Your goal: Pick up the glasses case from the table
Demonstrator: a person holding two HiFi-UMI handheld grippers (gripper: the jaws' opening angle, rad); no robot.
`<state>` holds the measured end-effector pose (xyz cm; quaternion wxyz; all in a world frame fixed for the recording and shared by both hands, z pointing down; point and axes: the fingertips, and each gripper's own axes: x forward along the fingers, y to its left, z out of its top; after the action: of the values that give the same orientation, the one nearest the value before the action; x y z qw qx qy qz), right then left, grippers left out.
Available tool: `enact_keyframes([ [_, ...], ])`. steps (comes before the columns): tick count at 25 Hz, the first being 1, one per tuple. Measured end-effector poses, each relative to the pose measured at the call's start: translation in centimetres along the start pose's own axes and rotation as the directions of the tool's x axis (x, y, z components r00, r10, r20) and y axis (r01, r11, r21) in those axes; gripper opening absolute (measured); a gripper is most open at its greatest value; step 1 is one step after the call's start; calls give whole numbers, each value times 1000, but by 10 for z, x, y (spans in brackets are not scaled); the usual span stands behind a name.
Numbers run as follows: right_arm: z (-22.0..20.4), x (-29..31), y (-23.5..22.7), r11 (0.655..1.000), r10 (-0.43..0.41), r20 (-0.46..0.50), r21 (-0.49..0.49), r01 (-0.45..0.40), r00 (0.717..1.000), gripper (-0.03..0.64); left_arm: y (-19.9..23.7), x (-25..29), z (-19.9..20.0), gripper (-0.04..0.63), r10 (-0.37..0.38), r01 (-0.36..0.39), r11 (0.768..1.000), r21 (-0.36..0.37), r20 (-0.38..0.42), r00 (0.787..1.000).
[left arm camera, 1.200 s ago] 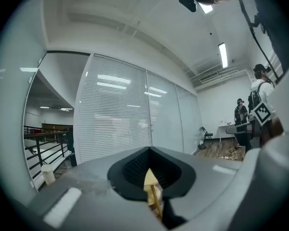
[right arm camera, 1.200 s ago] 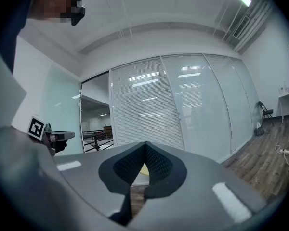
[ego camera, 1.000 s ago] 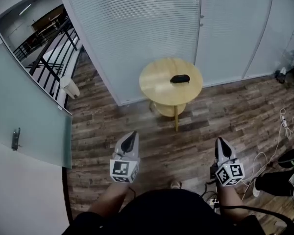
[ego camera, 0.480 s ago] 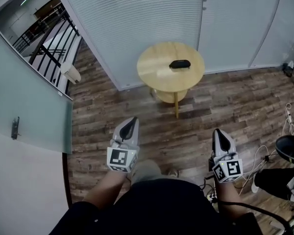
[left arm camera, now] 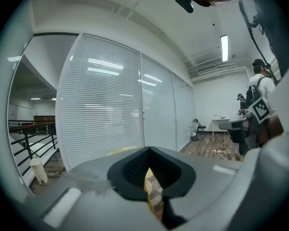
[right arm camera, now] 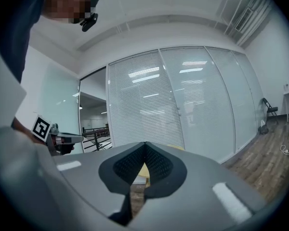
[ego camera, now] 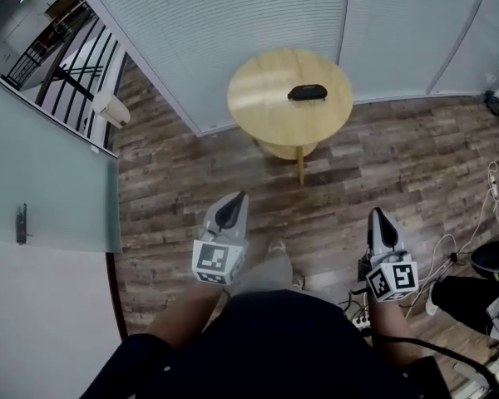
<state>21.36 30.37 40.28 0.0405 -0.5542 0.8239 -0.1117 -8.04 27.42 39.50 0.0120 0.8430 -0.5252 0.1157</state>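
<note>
A black glasses case (ego camera: 307, 93) lies on the right half of a round yellow wooden table (ego camera: 266, 106), seen in the head view at top centre. Both grippers hang well short of the table, over the wooden floor. My left gripper (ego camera: 235, 202) points toward the table with its jaws together and nothing between them. My right gripper (ego camera: 378, 217) is also shut and empty, further right. In the left gripper view the table's edge (left arm camera: 123, 149) peeks over the closed jaws; the case is hidden there.
A glass partition with white blinds (ego camera: 233, 23) stands right behind the table. A glass wall with a door handle (ego camera: 21, 223) is at the left. Cables (ego camera: 474, 223) and a black stool base (ego camera: 495, 260) lie on the floor at right. Another person (left arm camera: 259, 85) stands far off.
Both grippers have moved forward toward the table as the person stepped ahead. The left one shifted a little right. Both stay closed. The case has not moved.
</note>
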Motion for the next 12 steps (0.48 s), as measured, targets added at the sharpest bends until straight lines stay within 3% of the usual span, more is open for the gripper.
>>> enact_keyframes([
  [7, 19, 68, -23, 998, -63, 8, 10, 63, 998, 8, 57, 71, 16, 6, -22, 22, 1000, 7, 34, 999],
  [12, 36, 123, -16, 996, -77, 63, -49, 80, 995, 8, 105, 117, 26, 6, -38, 37, 999, 18, 68, 997],
])
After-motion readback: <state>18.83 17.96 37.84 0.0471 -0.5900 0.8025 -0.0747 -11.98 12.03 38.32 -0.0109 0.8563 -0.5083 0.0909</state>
